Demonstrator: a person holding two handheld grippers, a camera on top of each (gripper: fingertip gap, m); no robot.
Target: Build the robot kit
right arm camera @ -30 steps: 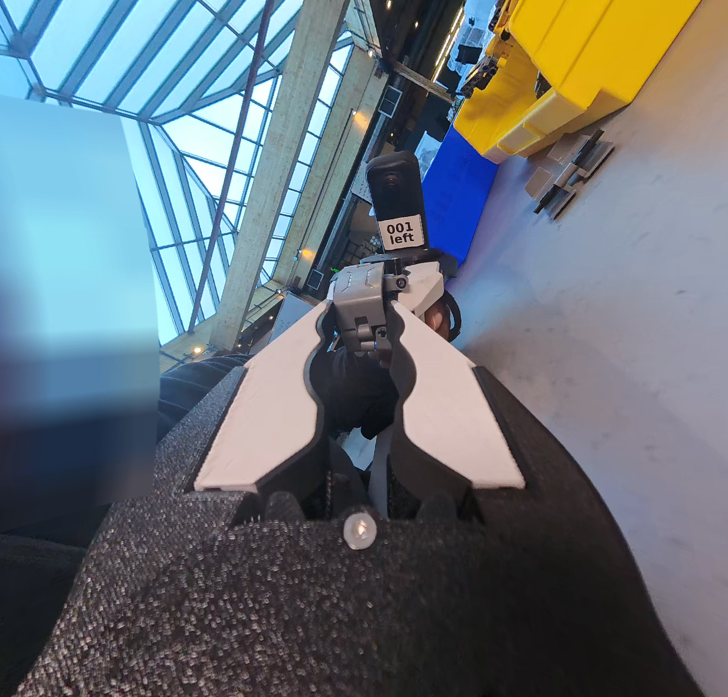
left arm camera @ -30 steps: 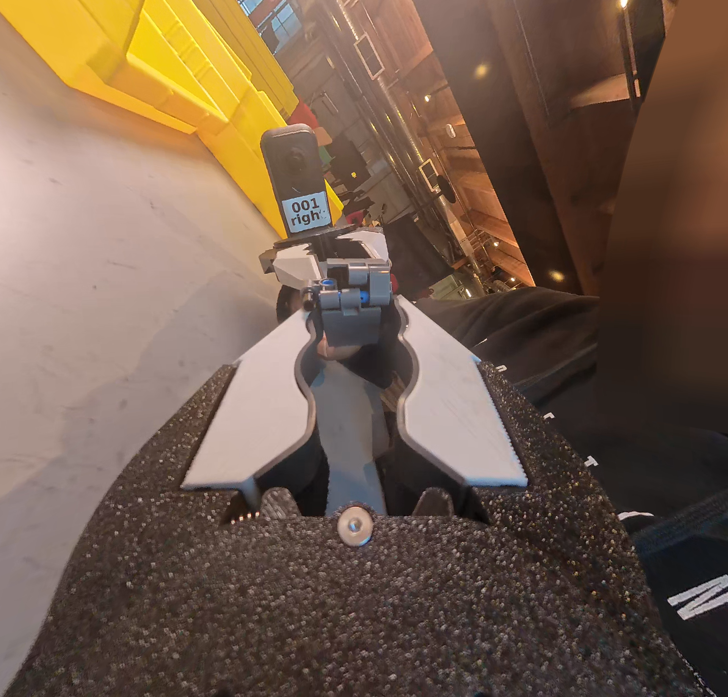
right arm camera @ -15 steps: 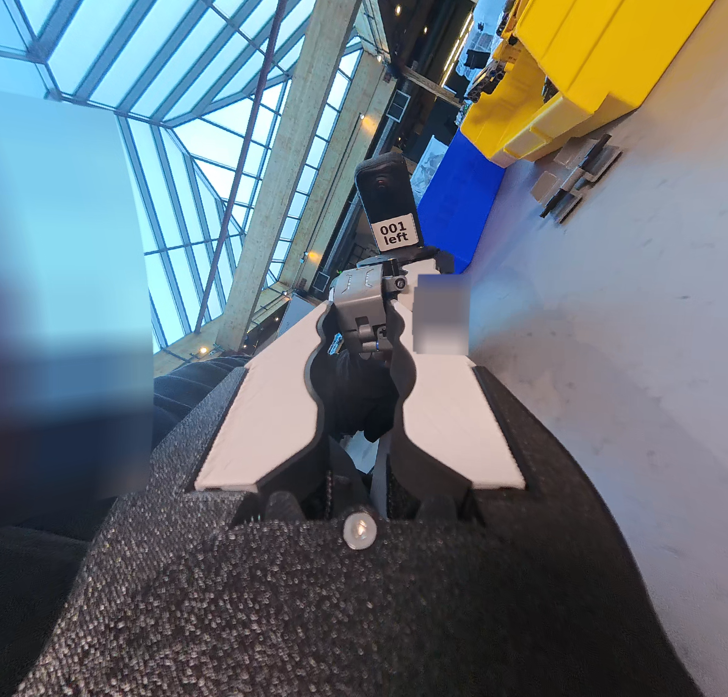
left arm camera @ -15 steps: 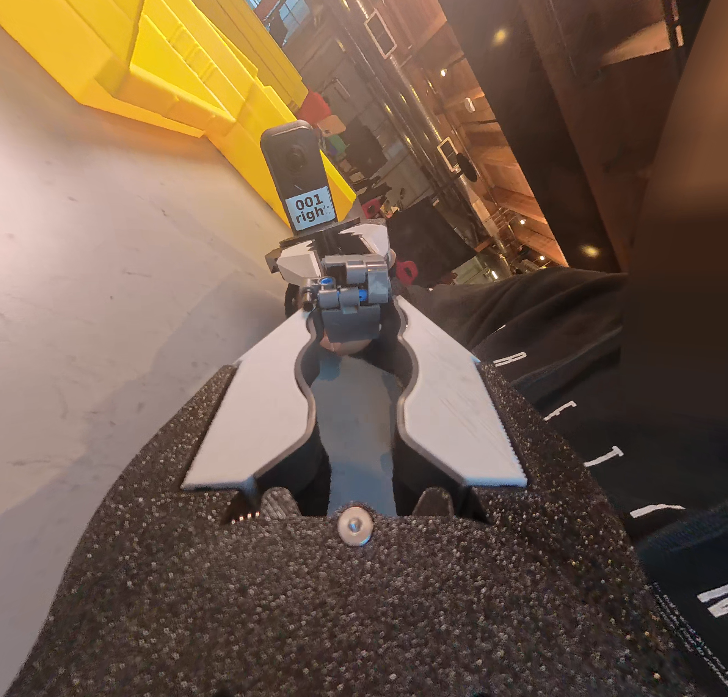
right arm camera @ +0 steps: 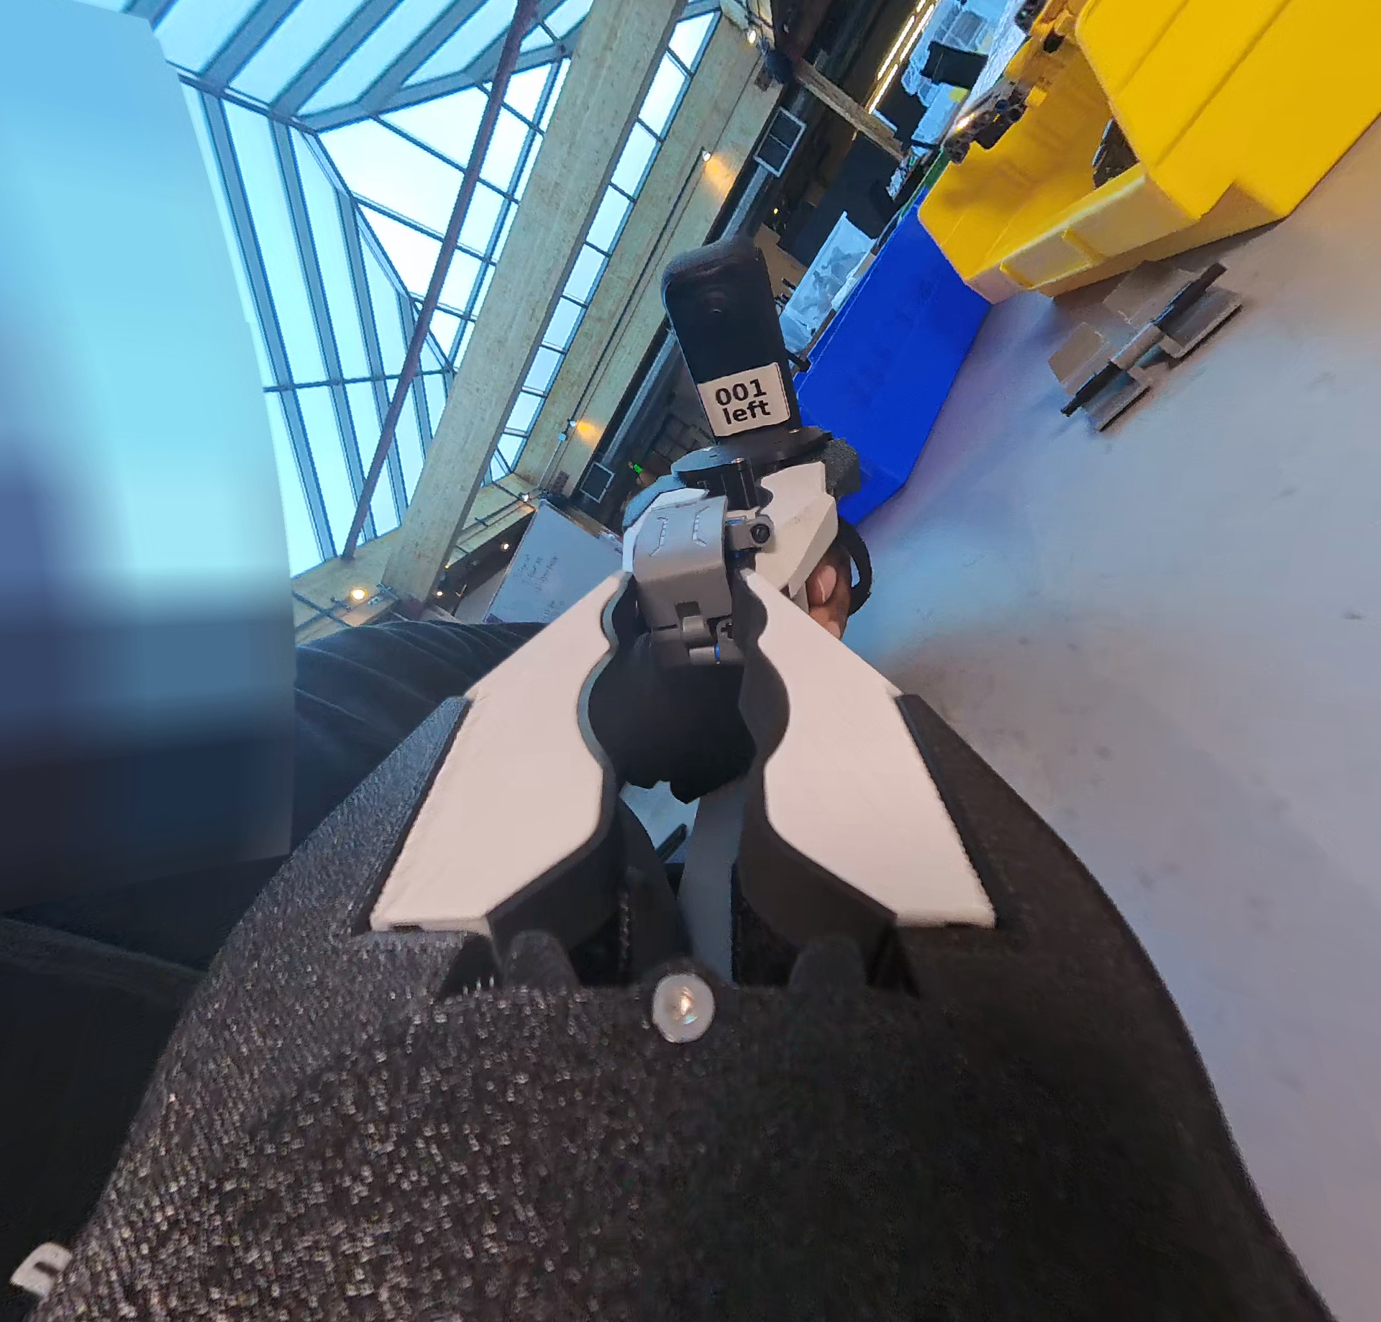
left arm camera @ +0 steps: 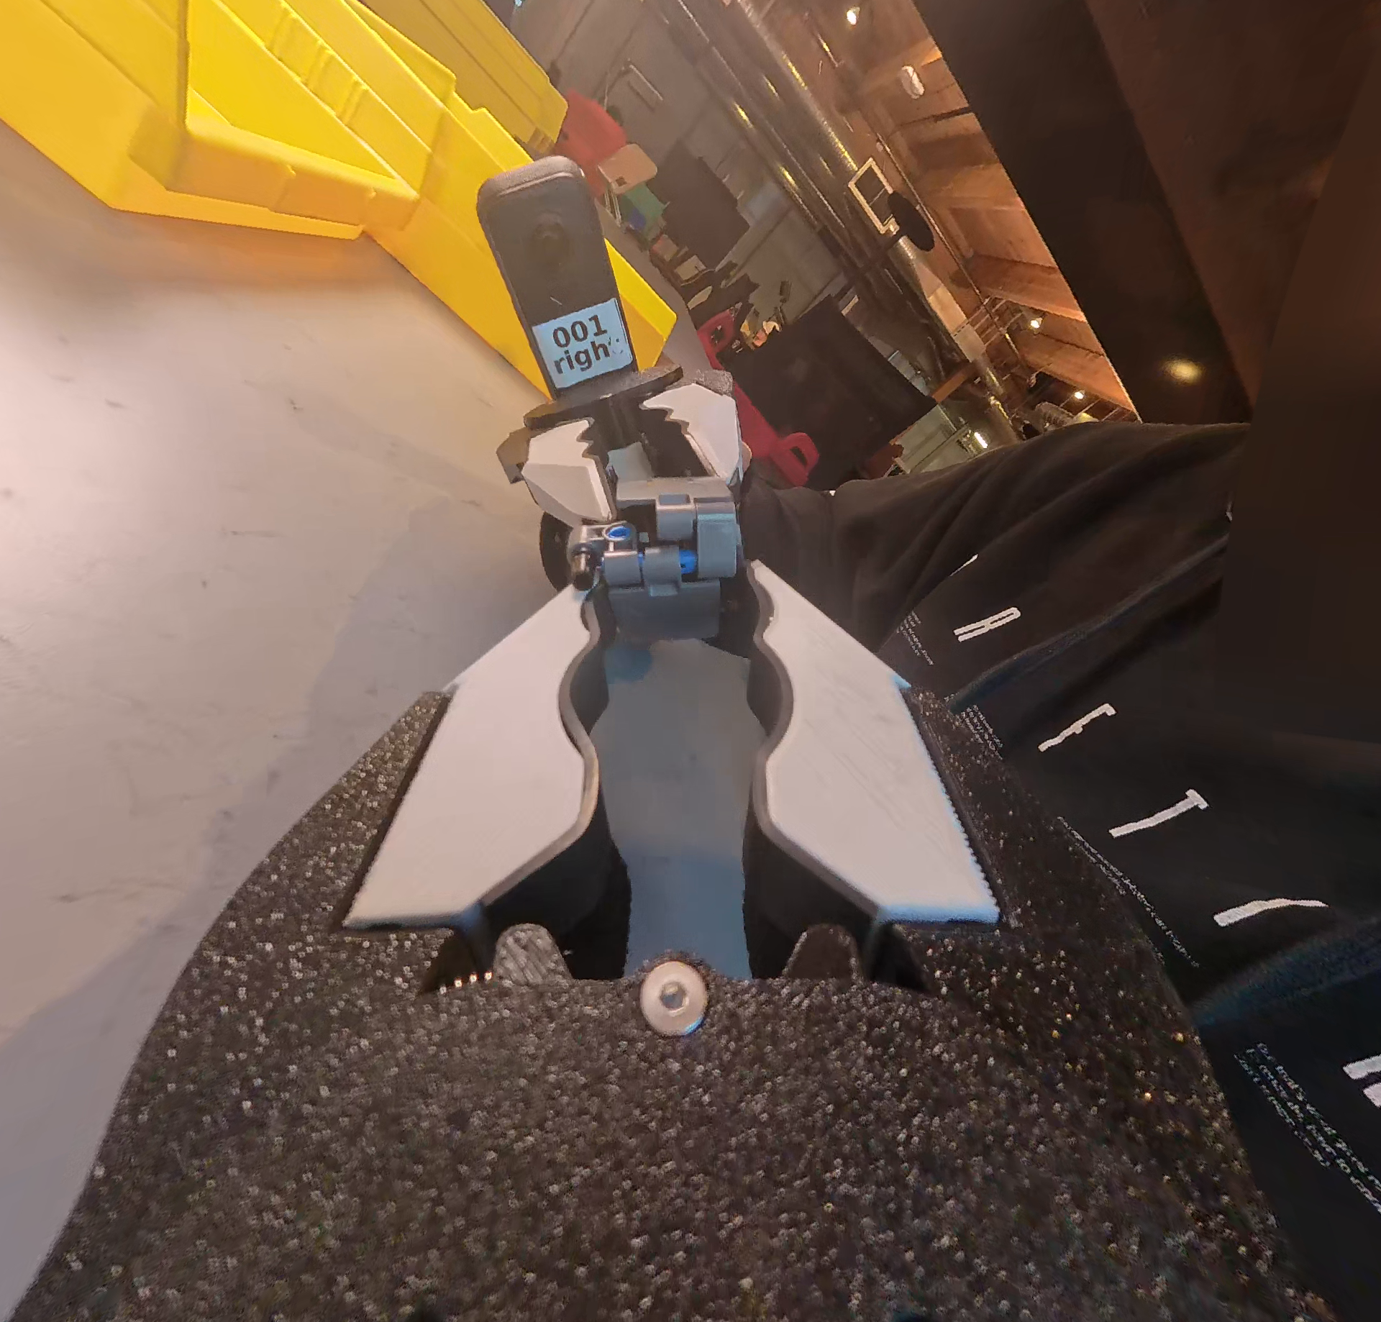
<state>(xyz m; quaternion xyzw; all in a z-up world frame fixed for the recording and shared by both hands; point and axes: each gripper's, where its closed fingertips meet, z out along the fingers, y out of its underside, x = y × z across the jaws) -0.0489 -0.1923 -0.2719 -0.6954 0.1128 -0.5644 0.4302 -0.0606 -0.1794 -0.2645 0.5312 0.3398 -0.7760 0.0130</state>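
Glass roof panels and pale timber beams are seen above a large hall, and a smooth pale grey table [left arm camera: 187, 539] runs along one side of both views. Large yellow plastic bins [left arm camera: 261, 128] are lined up along the far edge of the table, and a blue plastic bin [right arm camera: 897, 344] is set beside them. A few flat grey metal strips [right arm camera: 1143, 344] lie on the table just in front of the yellow bins.

The two tools are held in the air, pointed at each other, tip to tip. Between them a small grey plastic assembly [left arm camera: 695, 539] is carried clear of the table; it is built of blocky linked pieces joined by blue pins, with a short grey pin at one side. The left tool [left arm camera: 672, 599] is clenched on one end of it, its pale grey fingers [left arm camera: 523, 726] drawn close around the lowest block. The right tool [right arm camera: 684, 606] appears to be clenched on the opposite end in the same way, though the exact contact is partly hidden by its own fingertips.

The assembly is judged to be light and rigid in each block, but likely to swing at its pinned joints, so it is best held by the flat sides of a block, not by a pin.

A black upright camera with a white label [left arm camera: 545, 255] is mounted on top of each tool. A person's black sleeve [left arm camera: 1009, 539] is seen behind the right tool.
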